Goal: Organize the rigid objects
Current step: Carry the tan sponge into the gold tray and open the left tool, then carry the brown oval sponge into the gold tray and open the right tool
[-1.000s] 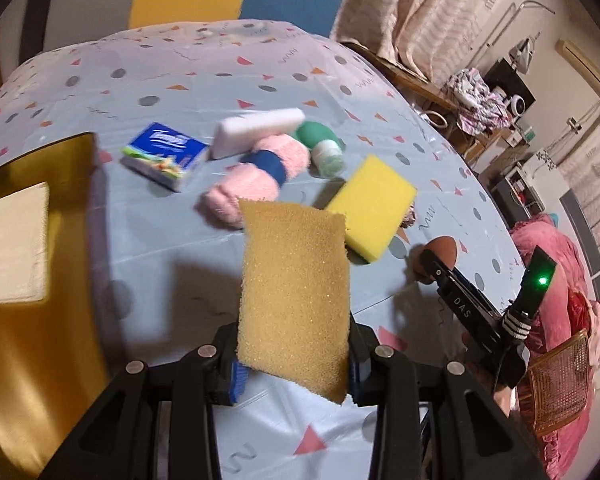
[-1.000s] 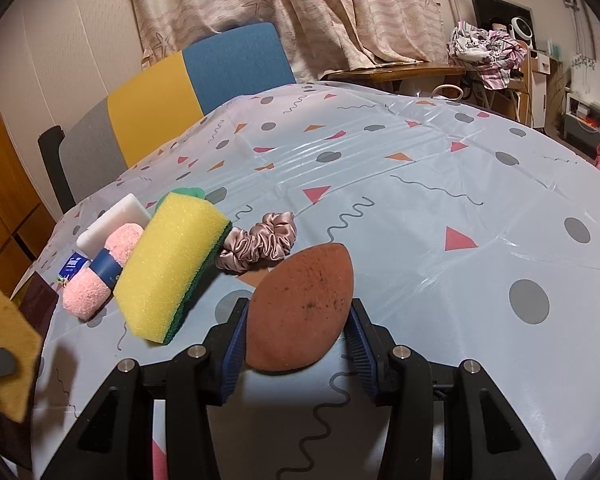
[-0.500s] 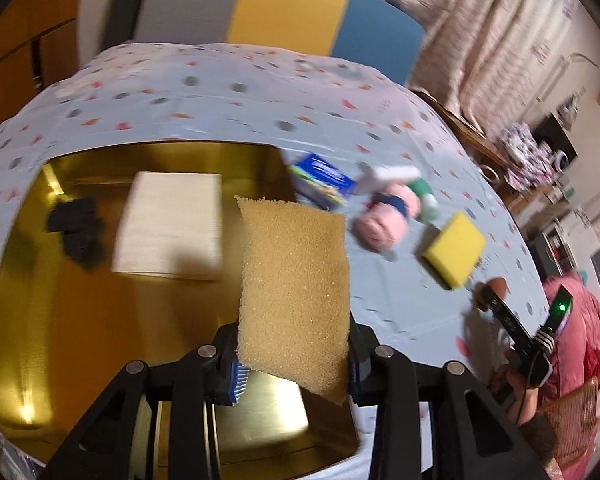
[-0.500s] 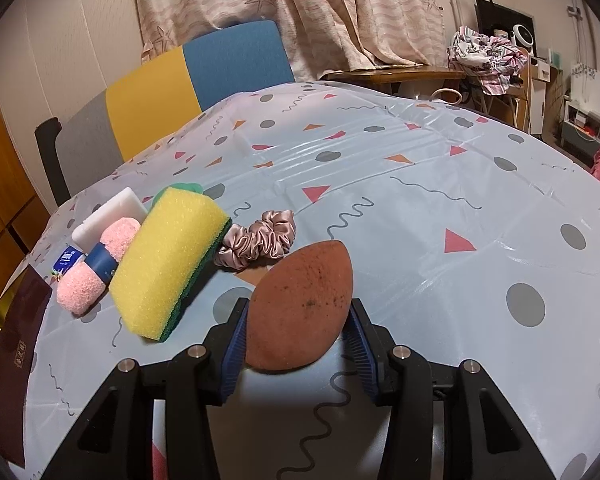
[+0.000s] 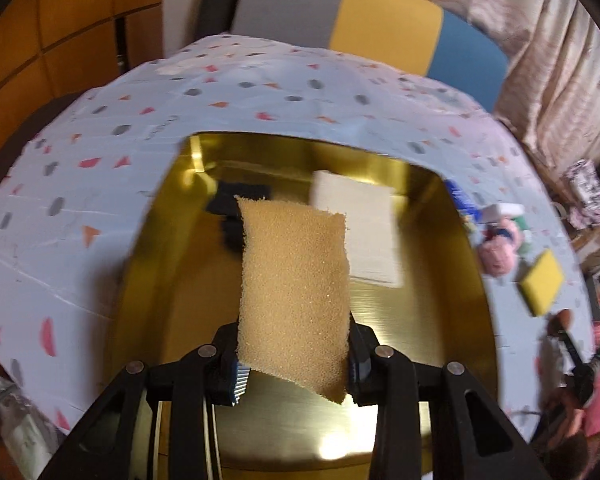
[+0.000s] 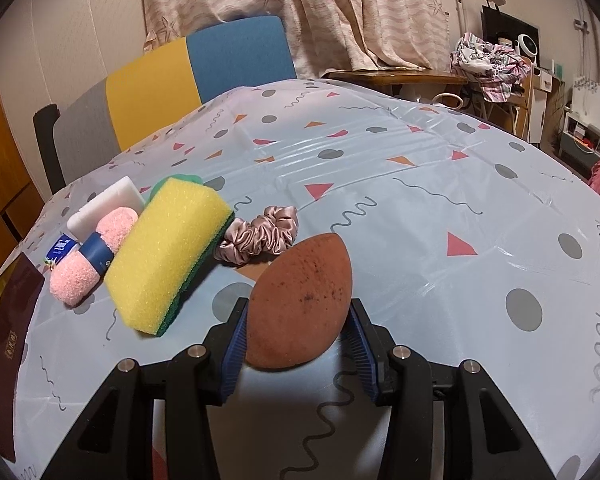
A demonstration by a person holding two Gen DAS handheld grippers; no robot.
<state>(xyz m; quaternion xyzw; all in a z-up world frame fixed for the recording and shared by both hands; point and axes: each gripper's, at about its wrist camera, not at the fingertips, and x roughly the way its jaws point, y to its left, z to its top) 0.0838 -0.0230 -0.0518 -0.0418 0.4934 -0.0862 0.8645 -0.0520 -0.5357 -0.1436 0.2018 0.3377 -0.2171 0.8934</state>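
Observation:
My left gripper (image 5: 294,364) is shut on a flat tan sponge (image 5: 294,292) and holds it above the gold tray (image 5: 172,248). In the tray lie a white pad (image 5: 364,236) and a black item (image 5: 230,208), partly hidden by the sponge. My right gripper (image 6: 298,342) is shut on a brown egg-shaped sponge (image 6: 300,304) just above the table. A yellow-green sponge (image 6: 168,252), a pink roll (image 6: 90,256), a white block (image 6: 106,208) and a satin scrunchie (image 6: 260,236) lie left of and beyond it.
The tray's dark side (image 6: 8,336) shows at the far left of the right wrist view. A blue tissue pack (image 6: 60,248) lies beside the pink roll. A multicoloured chair (image 6: 188,76) stands behind the table. The patterned tablecloth (image 6: 460,184) stretches right.
My left gripper has swung left with the tan sponge, from above the cloth to above the gold tray. My right gripper has stayed put, holding the brown sponge.

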